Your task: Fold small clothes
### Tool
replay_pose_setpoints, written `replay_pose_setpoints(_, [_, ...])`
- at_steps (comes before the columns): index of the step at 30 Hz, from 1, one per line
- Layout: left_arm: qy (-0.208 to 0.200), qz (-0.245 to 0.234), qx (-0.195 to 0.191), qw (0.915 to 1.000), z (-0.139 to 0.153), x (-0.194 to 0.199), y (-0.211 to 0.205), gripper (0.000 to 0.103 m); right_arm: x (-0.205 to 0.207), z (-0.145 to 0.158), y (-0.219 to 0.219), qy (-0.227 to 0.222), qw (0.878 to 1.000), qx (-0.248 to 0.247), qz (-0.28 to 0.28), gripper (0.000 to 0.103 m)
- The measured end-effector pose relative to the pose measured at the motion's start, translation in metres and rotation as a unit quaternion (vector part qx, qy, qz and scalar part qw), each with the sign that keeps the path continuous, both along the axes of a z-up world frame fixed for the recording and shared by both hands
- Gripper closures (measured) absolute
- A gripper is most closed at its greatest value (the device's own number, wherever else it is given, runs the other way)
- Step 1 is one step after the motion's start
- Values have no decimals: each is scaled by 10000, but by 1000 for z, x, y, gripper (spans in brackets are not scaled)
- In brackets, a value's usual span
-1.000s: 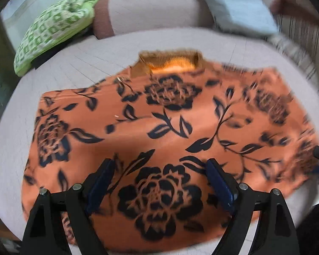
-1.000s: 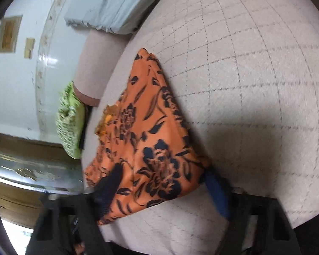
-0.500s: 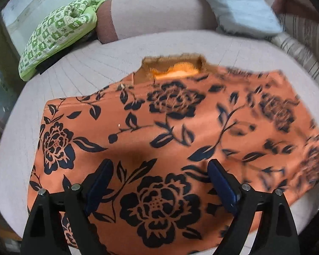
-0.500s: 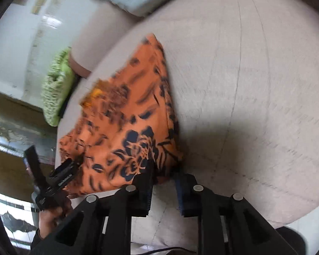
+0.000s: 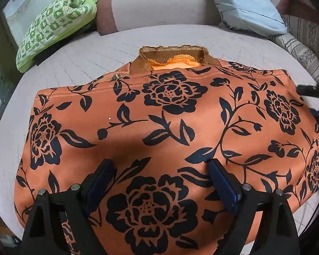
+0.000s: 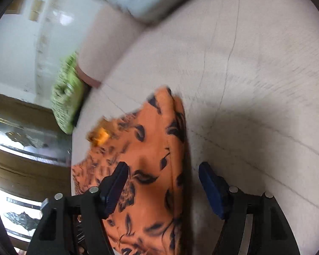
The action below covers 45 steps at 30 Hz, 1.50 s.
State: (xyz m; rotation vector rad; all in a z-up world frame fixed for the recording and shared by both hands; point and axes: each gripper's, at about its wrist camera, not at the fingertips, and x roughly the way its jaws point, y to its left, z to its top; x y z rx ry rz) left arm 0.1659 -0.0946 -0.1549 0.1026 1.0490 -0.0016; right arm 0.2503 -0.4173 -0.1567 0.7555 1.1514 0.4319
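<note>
An orange garment with a black flower print (image 5: 170, 127) lies spread flat on the pale quilted bed (image 5: 95, 51), its brown ribbed collar (image 5: 172, 52) at the far side. My left gripper (image 5: 159, 170) is open and empty, hovering over the garment's near middle. My right gripper (image 6: 162, 174) is open and empty over the garment's right edge (image 6: 157, 155); its dark tips also show at the right side of the left wrist view (image 5: 312, 99). The right wrist view is blurred.
A green patterned cushion (image 5: 53, 23) lies at the far left of the bed, a pinkish bolster (image 5: 159, 6) behind the garment, and a light blue pillow (image 5: 244, 4) at the far right. A striped cloth (image 5: 302, 48) lies by the right edge.
My right gripper, shut on the garment's right corner half a second ago, has opened and let go, and swung over that edge. The left gripper has moved slightly closer over the cloth, still open.
</note>
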Motion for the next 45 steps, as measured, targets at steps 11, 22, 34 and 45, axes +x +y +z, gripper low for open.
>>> replay_pose_setpoints(11, [-38, -40, -150, 9999, -2, 0, 5, 8, -9, 64, 63, -994, 9752, -1877, 613, 85])
replay_pose_setpoints(22, [129, 35, -484, 9987, 11, 1, 14, 8, -30, 64, 64, -885, 9532, -2800, 721, 31])
replay_pose_setpoints(34, [-62, -86, 167, 9998, -5, -24, 26, 2, -133, 23, -9, 76, 9988, -181, -441, 32])
replay_pose_setpoints(45, [9, 42, 43, 10000, 0, -28, 35, 2, -138, 4, 24, 219, 9960, -868, -54, 74])
